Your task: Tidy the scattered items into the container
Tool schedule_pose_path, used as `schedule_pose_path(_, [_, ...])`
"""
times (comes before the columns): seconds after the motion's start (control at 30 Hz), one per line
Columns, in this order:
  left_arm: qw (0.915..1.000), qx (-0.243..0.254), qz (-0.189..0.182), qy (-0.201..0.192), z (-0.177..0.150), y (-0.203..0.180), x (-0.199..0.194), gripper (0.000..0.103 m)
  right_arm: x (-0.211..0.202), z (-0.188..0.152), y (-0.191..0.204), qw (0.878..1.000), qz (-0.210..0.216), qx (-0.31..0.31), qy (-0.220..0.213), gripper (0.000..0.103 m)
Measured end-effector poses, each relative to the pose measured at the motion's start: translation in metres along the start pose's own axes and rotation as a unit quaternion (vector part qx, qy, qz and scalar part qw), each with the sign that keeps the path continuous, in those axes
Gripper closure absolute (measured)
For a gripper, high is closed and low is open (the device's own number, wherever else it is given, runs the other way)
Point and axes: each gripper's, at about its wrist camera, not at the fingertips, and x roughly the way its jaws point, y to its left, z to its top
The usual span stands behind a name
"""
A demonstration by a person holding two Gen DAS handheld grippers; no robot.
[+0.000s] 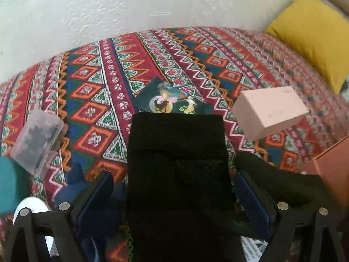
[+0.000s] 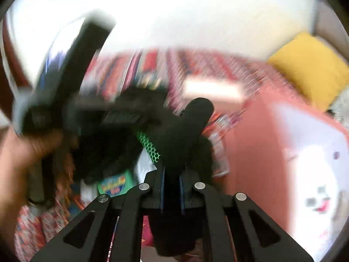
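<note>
A black ribbed cloth (image 1: 176,163) stands between the fingers of my left gripper (image 1: 173,174), which is wide open; both blue pads stand a little off the cloth's sides. In the blurred right wrist view my right gripper (image 2: 172,172) is shut on the black cloth (image 2: 185,131), whose rounded end sticks up past the fingertips. The salmon container (image 1: 331,170) sits at the right, its pale inside (image 2: 309,144) showing. On the patterned bedspread (image 1: 104,76) lie a clear plastic case (image 1: 37,142), a pale pink box (image 1: 270,111) and a dark green printed packet (image 1: 172,100).
More black fabric (image 1: 283,185) lies right of the left gripper. A yellow pillow (image 1: 312,35) leans at the far right by the white wall (image 1: 130,6). A teal object (image 1: 8,183) is at the left edge. A hand (image 2: 19,163) holds the other gripper (image 2: 65,76).
</note>
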Motion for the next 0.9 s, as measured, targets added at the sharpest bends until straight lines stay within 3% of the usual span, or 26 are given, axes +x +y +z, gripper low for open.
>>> schedule_pose_path(0.17, [0.998, 0.04, 0.045, 0.019, -0.001, -0.018, 0.015, 0.009, -0.059, 0.009, -0.024, 0.997, 0.008, 0.029, -0.066, 0.093])
schedule_pose_path(0.27, [0.9933, 0.076, 0.054, 0.068, -0.01, -0.036, 0.042, 0.004, -0.075, 0.01, -0.043, 0.994, 0.037, 0.061, -0.085, 0.094])
schedule_pose_path(0.3, [0.9921, 0.087, 0.065, 0.062, -0.014, -0.041, 0.045, 0.003, -0.08, 0.011, -0.049, 0.992, 0.047, 0.071, -0.092, 0.094])
schedule_pose_path(0.37, [0.9948, 0.076, 0.059, 0.035, -0.019, -0.038, 0.024, 0.021, -0.09, 0.012, -0.059, 0.989, 0.062, 0.086, -0.105, 0.094])
schedule_pose_path(0.4, [0.9961, 0.067, 0.053, 0.021, -0.022, -0.035, 0.012, 0.058, -0.094, 0.012, -0.063, 0.988, 0.068, 0.089, -0.111, 0.094])
schedule_pose_path(0.43, [0.9971, 0.059, 0.047, 0.008, -0.025, -0.033, 0.0, 0.085, -0.097, 0.013, -0.064, 0.987, 0.071, 0.089, -0.115, 0.094])
schedule_pose_path(0.57, [0.9983, 0.025, 0.024, -0.046, -0.037, -0.022, -0.049, 0.089, -0.109, 0.018, -0.069, 0.983, 0.089, 0.087, -0.136, 0.094])
schedule_pose_path(0.73, [0.9934, -0.017, -0.005, -0.113, -0.052, -0.008, -0.111, 0.089, -0.142, 0.015, -0.056, 0.976, 0.12, 0.081, -0.162, 0.094])
schedule_pose_path(0.9, [0.9862, -0.028, -0.007, -0.163, -0.107, 0.005, -0.19, 0.089, -0.167, 0.011, -0.031, 0.972, 0.158, 0.049, -0.168, 0.095])
